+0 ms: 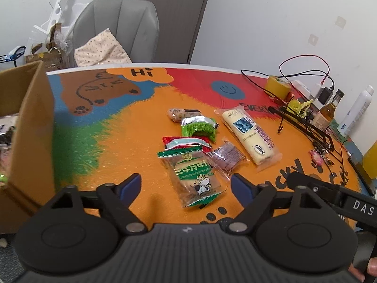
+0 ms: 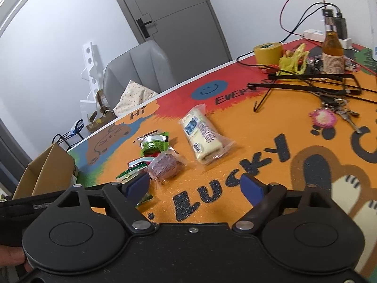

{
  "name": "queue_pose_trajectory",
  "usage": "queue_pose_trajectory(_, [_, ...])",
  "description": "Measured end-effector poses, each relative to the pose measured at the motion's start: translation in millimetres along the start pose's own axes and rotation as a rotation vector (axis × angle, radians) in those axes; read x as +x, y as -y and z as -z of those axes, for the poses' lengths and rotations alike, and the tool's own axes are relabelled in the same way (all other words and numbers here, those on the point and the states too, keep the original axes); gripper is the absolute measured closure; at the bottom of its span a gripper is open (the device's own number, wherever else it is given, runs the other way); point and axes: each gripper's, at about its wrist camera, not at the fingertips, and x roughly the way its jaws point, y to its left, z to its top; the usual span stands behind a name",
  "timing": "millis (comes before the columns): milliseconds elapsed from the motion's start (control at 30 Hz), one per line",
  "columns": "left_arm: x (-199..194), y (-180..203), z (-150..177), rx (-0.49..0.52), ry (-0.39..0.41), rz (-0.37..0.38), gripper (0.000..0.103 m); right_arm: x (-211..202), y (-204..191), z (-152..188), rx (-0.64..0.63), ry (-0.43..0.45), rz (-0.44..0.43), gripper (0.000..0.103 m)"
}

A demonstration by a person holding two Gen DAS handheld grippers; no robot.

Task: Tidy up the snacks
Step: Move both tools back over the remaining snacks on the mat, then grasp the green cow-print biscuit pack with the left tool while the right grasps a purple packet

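Note:
Several snack packets lie mid-table on the colourful mat: a clear cow-print packet (image 1: pixel 194 176), a purple packet (image 1: pixel 226 156), a red packet (image 1: pixel 186 142), a green packet (image 1: pixel 199 127), a small roll (image 1: pixel 181 114) and a long cream cake bar (image 1: pixel 251 136). My left gripper (image 1: pixel 186 184) is open and empty, its blue fingers either side of the cow packet, above it. My right gripper (image 2: pixel 195 185) is open and empty, near the purple packet (image 2: pixel 165 165) and cream bar (image 2: pixel 202 139). A cardboard box (image 1: pixel 30 122) stands at the left; it also shows in the right wrist view (image 2: pixel 44 172).
At the right of the table are a yellow tape roll (image 1: pixel 278 86), cables and chargers (image 1: pixel 322 89), a black wire stand (image 1: pixel 306 127), a brown bottle (image 1: pixel 328 110), a white bottle (image 1: pixel 355 112) and keys (image 1: pixel 318 156). A grey chair (image 1: pixel 117 30) stands behind the table.

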Motion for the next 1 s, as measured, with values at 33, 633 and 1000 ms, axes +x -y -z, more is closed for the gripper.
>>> queue_pose_trajectory(33, [4.3, 0.3, -0.5, -0.001, -0.006, 0.002, 0.026, 3.9, -1.0, -1.0, -0.004, -0.005, -0.004, 0.022])
queue_pose_trajectory(633, [40.1, -3.5, -3.3, -0.015, -0.041, 0.038, 0.063, 38.2, -18.7, -10.8, -0.033, -0.03, -0.095, 0.03])
queue_pose_trajectory(1000, [30.3, -21.9, -9.5, -0.017, -0.04, 0.021, 0.101, 54.8, -30.3, -10.3, -0.039, -0.05, -0.111, 0.029])
